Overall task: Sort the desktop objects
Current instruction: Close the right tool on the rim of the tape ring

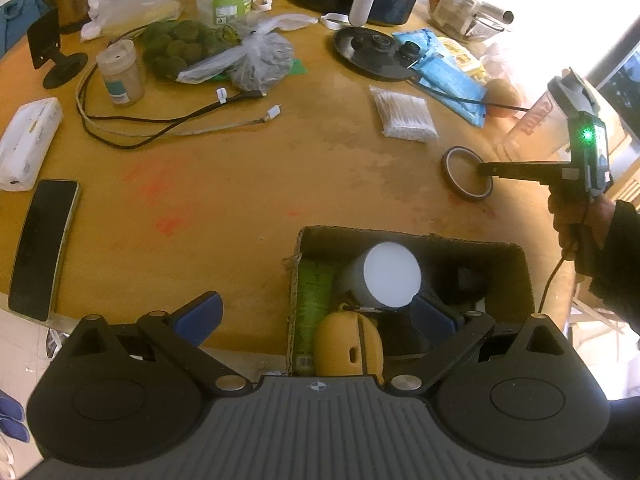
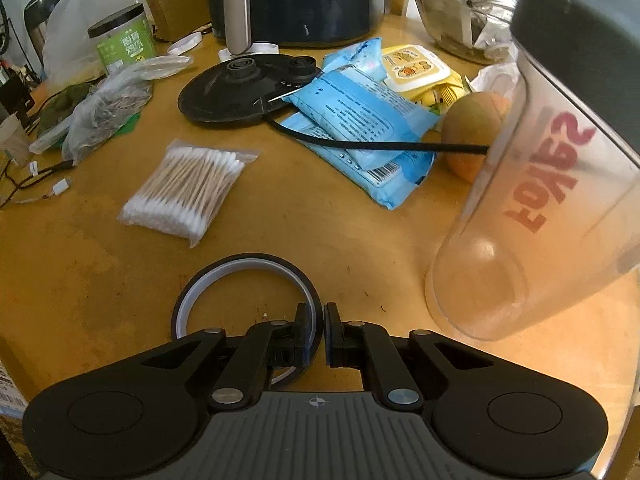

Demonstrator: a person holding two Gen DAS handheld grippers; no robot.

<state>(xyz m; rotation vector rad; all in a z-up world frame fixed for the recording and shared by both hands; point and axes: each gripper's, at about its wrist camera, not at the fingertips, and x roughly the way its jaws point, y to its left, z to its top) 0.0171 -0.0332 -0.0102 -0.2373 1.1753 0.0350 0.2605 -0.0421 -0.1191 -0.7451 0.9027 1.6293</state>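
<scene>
Right gripper (image 2: pixel 319 320): jaws narrow, astride the tape roll (image 2: pixel 244 276) rim; contact unclear.
Left gripper (image 1: pixel 316 316): wide, empty, above the cardboard box (image 1: pixel 516 264).

I am looking at a round, worn yellow-brown tabletop (image 1: pixel 256 184) filling most of both views. Bright daylight is washing out the window (image 1: pixel 560 12) at two o'clock. Pale floor (image 1: pixel 24 344) is showing past the tabletop edge at eight o'clock, the surface glaring near the light.
</scene>
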